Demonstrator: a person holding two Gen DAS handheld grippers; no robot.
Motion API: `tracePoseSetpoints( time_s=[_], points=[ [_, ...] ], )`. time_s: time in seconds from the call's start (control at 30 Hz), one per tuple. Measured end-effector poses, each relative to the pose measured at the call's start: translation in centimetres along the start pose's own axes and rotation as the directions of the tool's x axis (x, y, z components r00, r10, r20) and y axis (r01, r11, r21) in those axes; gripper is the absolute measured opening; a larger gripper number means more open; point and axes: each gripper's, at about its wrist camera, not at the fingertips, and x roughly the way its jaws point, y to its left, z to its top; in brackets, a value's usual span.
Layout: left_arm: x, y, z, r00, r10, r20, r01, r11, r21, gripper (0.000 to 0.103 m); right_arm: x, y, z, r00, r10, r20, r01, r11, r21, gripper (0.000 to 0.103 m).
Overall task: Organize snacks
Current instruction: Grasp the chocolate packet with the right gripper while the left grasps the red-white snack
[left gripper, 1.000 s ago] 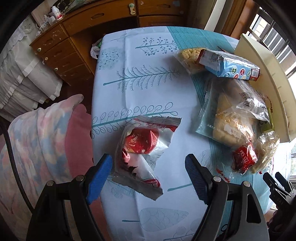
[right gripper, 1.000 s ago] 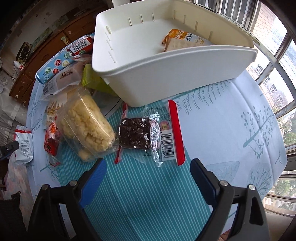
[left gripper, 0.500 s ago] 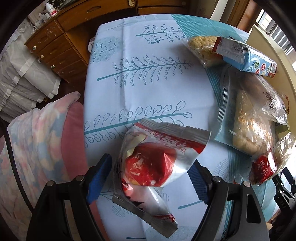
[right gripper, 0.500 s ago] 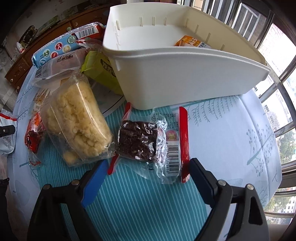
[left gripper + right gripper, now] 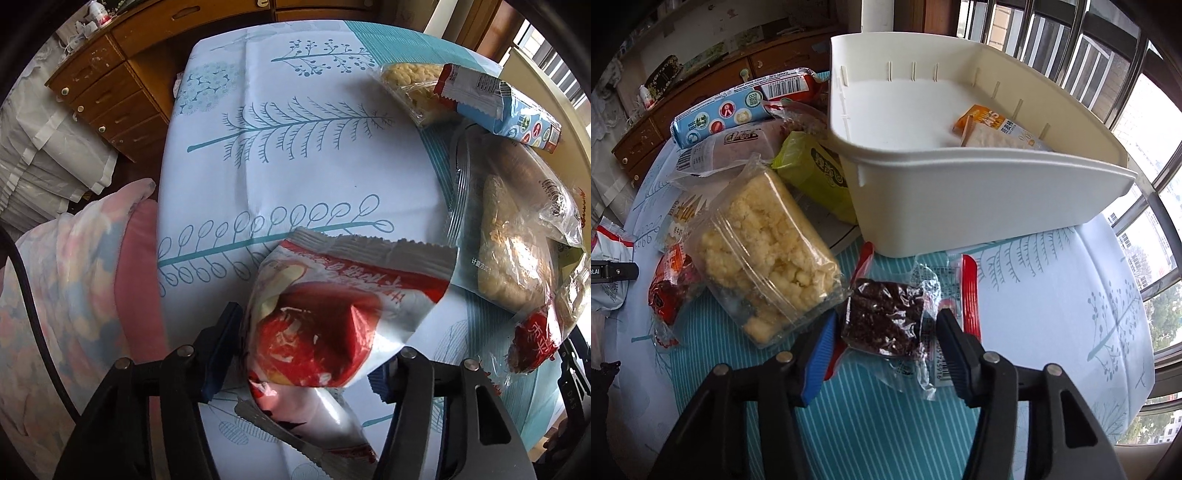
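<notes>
A: Biggest first?
B: Table, tree-print cloth (image 5: 295, 155), blue-white with a teal striped band. On it in the right wrist view, a white bin (image 5: 979, 199) at 12 o'clock, open top. One orange-and-white packet (image 5: 997, 129) lies inside, against the bin's 3 o'clock wall.
A: Loose snacks?
B: Clear bag of yellow puffed cake (image 5: 764, 254) at 10 o'clock from the right gripper, touching the bin's lower left corner area via a green pouch (image 5: 820, 177) wedged beside the bin. Blue biscuit tube (image 5: 735, 110) at 11 o'clock, on top of the heap. Small red-print bag (image 5: 672, 288) at 9 o'clock, tucked under the cake bag's edge.
A: Right gripper (image 5: 884, 354)?
B: Jaws narrowed around the dark chocolate-cake packet (image 5: 886, 317), which lies on the striped band just below the bin. Both pads are at the wrapper's sides; can't tell whether they actually press it.
A: Left gripper (image 5: 306, 354)?
B: Pinching the red-and-white snack bag (image 5: 332, 314). Bag is crumpled between the pads, top seal pointing to 12 o'clock, bottom seal hanging toward 6. It sits near the table's 9 o'clock edge, well apart from the bin.
A: Off-table?
B: Wooden drawers (image 5: 110, 92) at 10 o'clock, pastel cushion (image 5: 74, 288) at 8.
</notes>
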Motion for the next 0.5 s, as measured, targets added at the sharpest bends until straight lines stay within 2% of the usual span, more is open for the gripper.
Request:
tracePoseSetpoints(
  time_s=[0.13, 0.17, 0.5],
  points=[
    [-0.2, 0.1, -0.1, 1.000, -0.009, 0.001, 0.009, 1.000, 0.002, 0.056, -0.7, 0.9, -0.6, 1.000, -0.010, 0.003, 0.010, 1.000, -0.003, 0.048],
    [-0.2, 0.1, -0.3, 1.000, -0.015, -0.001, 0.015, 1.000, 0.002, 0.049, -0.8, 0.9, -0.6, 1.000, -0.012, 0.001, 0.012, 1.000, -0.004, 0.048],
    [-1.3, -1.0, -2.3, 0.997, -0.066, -0.033, 0.066, 0.998, 0.002, 0.047, -1.5, 0.9, -1.1, 0.999, -0.015, -0.033, 0.015, 1.000, 0.005, 0.043]
  ],
)
